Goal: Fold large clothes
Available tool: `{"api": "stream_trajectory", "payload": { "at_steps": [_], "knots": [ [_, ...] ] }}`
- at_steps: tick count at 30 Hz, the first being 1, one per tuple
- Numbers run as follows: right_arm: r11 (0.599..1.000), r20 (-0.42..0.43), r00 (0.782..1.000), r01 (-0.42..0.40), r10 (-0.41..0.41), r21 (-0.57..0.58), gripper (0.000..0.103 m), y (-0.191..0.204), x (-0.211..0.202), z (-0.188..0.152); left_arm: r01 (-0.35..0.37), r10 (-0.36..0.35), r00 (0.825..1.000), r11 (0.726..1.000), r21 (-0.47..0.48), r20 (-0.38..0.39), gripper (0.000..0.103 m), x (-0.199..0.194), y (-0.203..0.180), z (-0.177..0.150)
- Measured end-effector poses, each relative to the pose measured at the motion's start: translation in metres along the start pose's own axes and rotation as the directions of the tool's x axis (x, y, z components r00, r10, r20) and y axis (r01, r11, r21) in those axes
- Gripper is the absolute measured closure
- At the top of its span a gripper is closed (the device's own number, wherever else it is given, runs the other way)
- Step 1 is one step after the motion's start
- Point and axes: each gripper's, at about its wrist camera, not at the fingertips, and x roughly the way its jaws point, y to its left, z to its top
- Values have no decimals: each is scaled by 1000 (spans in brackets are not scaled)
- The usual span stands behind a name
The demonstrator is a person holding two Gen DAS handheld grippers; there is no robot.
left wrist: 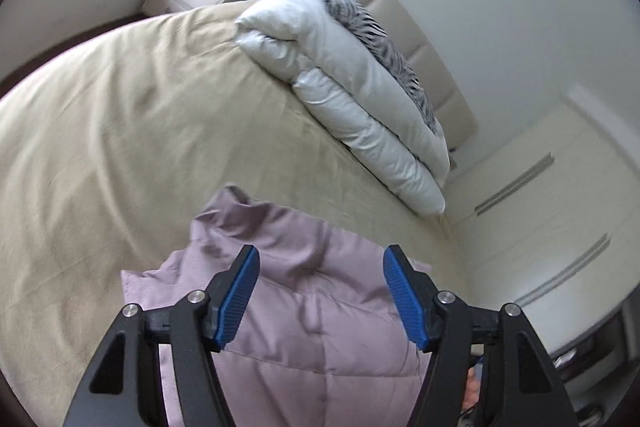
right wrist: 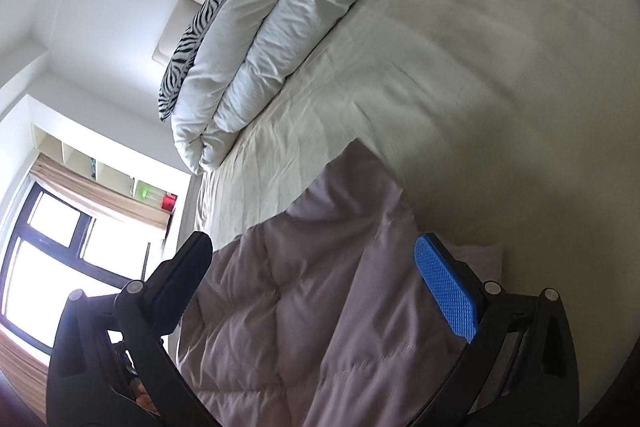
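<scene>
A mauve quilted puffer jacket (left wrist: 304, 311) lies on the beige bed sheet (left wrist: 120, 131), its collar pointing toward the far side. My left gripper (left wrist: 320, 259) is open and hovers just above the jacket, its blue pads (left wrist: 240, 291) apart and holding nothing. The same jacket (right wrist: 312, 315) fills the lower middle of the right wrist view. My right gripper (right wrist: 316, 247) is open above it, with nothing between its fingers; one blue pad (right wrist: 448, 287) shows, the other finger is dark against the window.
A folded white duvet (left wrist: 352, 95) and a zebra-print pillow (left wrist: 380, 43) lie at the head of the bed against a padded headboard (left wrist: 400, 11). The duvet (right wrist: 280, 27) also shows in the right wrist view. Wardrobe doors (left wrist: 560, 211) stand beside the bed; a window (right wrist: 52, 247) is at left.
</scene>
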Motion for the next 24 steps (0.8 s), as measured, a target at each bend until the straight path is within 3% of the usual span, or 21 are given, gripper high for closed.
{"api": "stream_trajectory", "payload": {
  "at_steps": [2,4,6,9,12,14,15,19,24],
  "knots": [
    [997,-40,999,-38,36,-69,3,27,-3,-13,-21,26,999,986,166,-25,36,13,-45,-15],
    [986,-121,989,-103,88,-128,13,60,3,-30,-49,59,998,955,291,-26,36,29,-77,-32],
    [972,-212,971,-150,111,-179,31,92,18,-51,-73,90,995,928,366,-30,37,49,-93,-45],
    [958,-315,938,-211,143,-193,49,122,45,-74,-174,190,982,874,453,12,36,76,-100,-52],
    [962,-353,932,-168,83,-217,50,129,77,-86,-255,288,958,828,500,11,36,104,-88,-48],
    [973,-355,933,-131,57,-189,60,121,98,-83,-307,370,929,803,511,-22,36,127,-68,-44],
    [976,-349,937,-103,31,-191,72,120,109,-80,-317,386,922,807,499,-39,35,135,-55,-42],
    [979,-364,930,-28,-49,-203,75,108,148,-70,-319,385,919,849,422,-81,35,152,-19,-35],
    [966,-354,927,26,-119,-258,81,98,180,-66,-321,399,908,859,398,-127,35,174,-5,-33]
  ]
}}
